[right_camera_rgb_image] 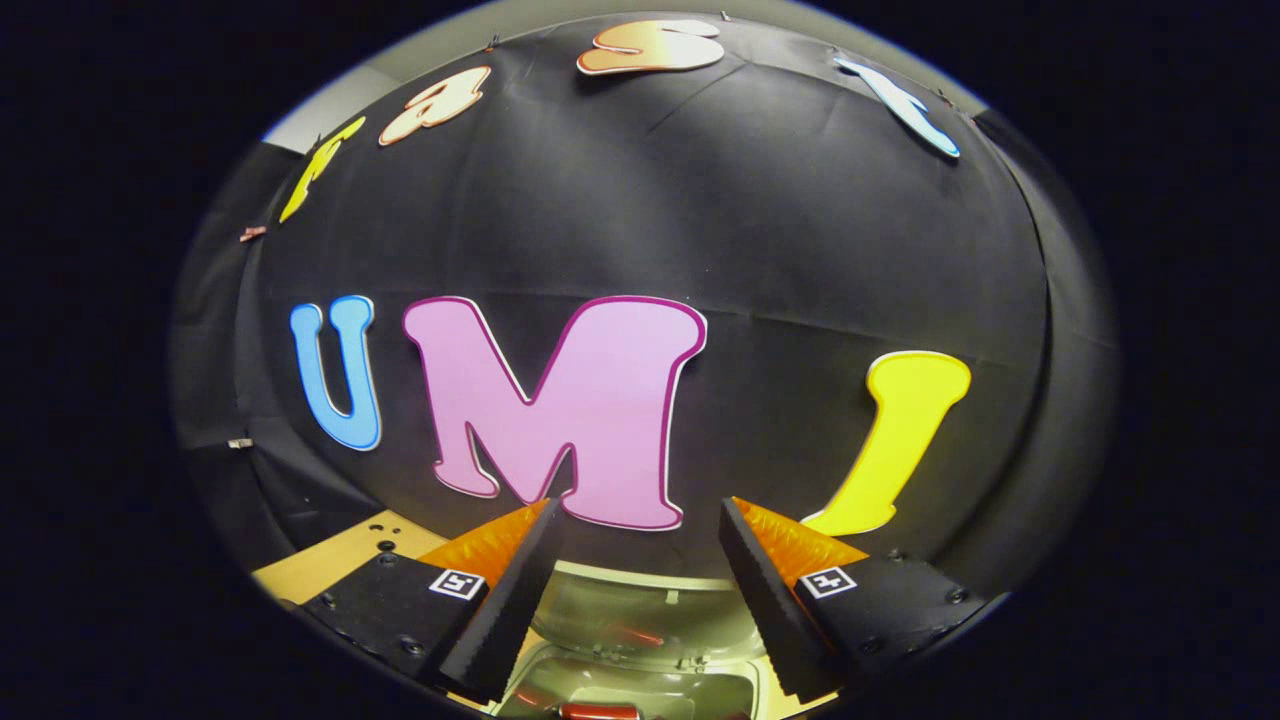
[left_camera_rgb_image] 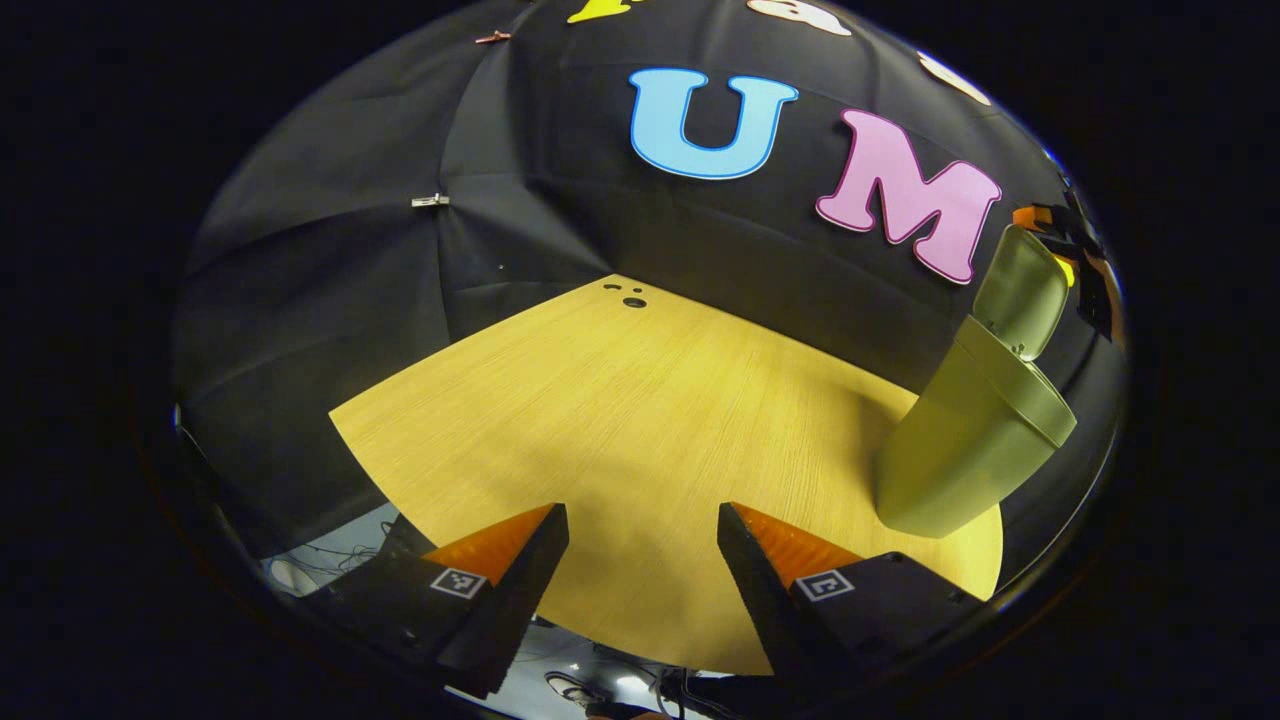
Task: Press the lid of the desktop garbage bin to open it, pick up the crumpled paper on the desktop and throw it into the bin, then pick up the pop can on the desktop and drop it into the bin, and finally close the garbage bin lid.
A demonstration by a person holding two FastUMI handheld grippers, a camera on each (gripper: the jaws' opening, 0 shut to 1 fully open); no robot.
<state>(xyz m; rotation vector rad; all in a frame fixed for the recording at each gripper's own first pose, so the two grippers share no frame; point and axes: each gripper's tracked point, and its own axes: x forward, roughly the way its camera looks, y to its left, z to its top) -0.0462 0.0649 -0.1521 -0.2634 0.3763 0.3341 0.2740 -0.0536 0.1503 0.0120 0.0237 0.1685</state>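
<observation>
Your right gripper (right_camera_rgb_image: 635, 590) hangs with its fingers spread and nothing between them, pointed at the booth's black cloth wall (right_camera_rgb_image: 780, 250). Directly below and between those fingers sits the garbage bin (right_camera_rgb_image: 640, 690), seen from above: its lid (right_camera_rgb_image: 640, 610) stands raised behind the opening, and inside the mouth you can see a red, can-like object (right_camera_rgb_image: 598, 711) lying at the bottom edge of the right gripper view; what it is exactly you cannot tell from this angle. A corner of the wooden desktop (right_camera_rgb_image: 310, 565) shows to the left of the bin.

Your left gripper (left_camera_rgb_image: 642, 570) is also spread wide and holds nothing. It looks over the desktop (left_camera_rgb_image: 620, 400) from the near edge. In the left gripper view the bin (left_camera_rgb_image: 965, 440) stands off to the right of your fingers, well apart from them, near the table's right edge, with its lid (left_camera_rgb_image: 1020, 290) tipped up and back toward the cloth wall (left_camera_rgb_image: 330, 260). Above the lid, part of the other gripper (left_camera_rgb_image: 1075, 255) shows at the far right.

The tabletop between your left gripper and the far wall is open wood. The far corner carries a few small dark holes (left_camera_rgb_image: 630, 296). The desktop's near edge runs just under your left fingertips, with floor and cables (left_camera_rgb_image: 330, 560) visible beyond it.
</observation>
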